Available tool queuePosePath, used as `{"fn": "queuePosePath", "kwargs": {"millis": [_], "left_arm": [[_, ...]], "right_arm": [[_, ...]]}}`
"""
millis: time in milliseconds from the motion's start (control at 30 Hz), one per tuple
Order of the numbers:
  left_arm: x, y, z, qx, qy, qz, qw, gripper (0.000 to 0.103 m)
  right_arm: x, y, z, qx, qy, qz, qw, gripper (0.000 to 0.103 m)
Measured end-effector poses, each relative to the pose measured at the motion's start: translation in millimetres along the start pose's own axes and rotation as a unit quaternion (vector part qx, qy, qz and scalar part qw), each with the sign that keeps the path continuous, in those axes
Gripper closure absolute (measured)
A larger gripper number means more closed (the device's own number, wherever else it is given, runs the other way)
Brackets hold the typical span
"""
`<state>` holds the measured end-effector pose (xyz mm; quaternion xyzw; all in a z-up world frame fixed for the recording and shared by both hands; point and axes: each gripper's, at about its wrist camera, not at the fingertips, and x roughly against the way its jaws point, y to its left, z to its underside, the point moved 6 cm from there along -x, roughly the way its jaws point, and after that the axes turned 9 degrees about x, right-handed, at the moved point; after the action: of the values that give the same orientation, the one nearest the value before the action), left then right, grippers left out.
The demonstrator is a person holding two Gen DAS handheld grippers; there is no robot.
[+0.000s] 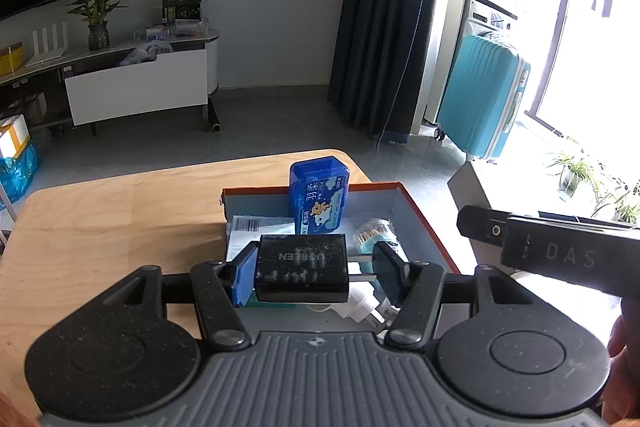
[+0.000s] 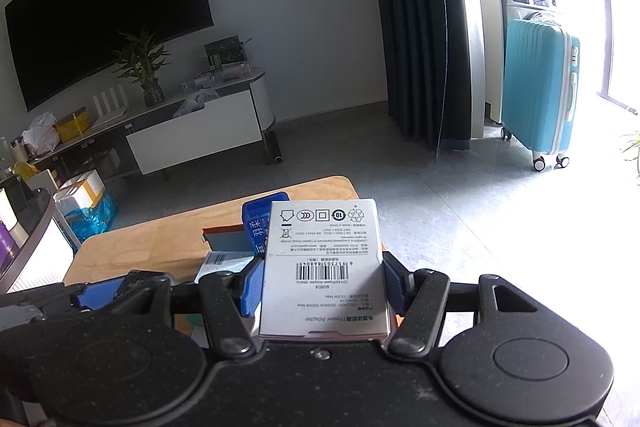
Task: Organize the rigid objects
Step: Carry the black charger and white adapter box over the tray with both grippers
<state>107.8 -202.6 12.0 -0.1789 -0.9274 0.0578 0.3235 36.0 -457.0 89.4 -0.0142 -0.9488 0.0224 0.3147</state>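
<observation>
Here, in the left wrist view, the left gripper (image 1: 316, 269) holds a black charger (image 1: 301, 268) over the near part of an open tray (image 1: 420, 215) with an orange rim, which sits toward the far right corner of the wooden table (image 1: 100, 227). The left blue pad presses the charger's side; on the other side the charger's metal prongs reach across to the right finger, so the grip runs along the charger's long axis, prongs to the right. The jaws are closed on it as far as the charger allows. Directly below and ahead lie a white plug (image 1: 360, 307), a flat packet (image 1: 256, 233) with a barcode, a bundle of picks (image 1: 374, 233) and an upright blue box (image 1: 319, 195) by the far wall. The right gripper (image 1: 560, 247) enters from the right edge, above the tray's right rim.

In the right wrist view, the right gripper (image 2: 322, 287) clamps a white carton (image 2: 324, 267) between both blue pads, its long axis pointing away from the camera, barcode face up. The tray (image 2: 224, 237) lies ahead and to the left, mostly hidden behind the carton, with the blue box (image 2: 260, 223) peeping past its left edge. Judging by this, the left hand is nearer a free spot, and its charger need only go down.
</observation>
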Motion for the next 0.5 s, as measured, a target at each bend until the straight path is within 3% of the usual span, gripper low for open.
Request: {"fn": "queuePosePath", "kwargs": {"millis": [500], "left_arm": [[-10.3, -3.9, -1.4, -0.002, 0.007, 0.001, 1.0, 0.042]], "right_arm": [[-6.8, -3.9, -3.2, 0.0, 0.003, -0.005, 1.0, 0.032]]}}
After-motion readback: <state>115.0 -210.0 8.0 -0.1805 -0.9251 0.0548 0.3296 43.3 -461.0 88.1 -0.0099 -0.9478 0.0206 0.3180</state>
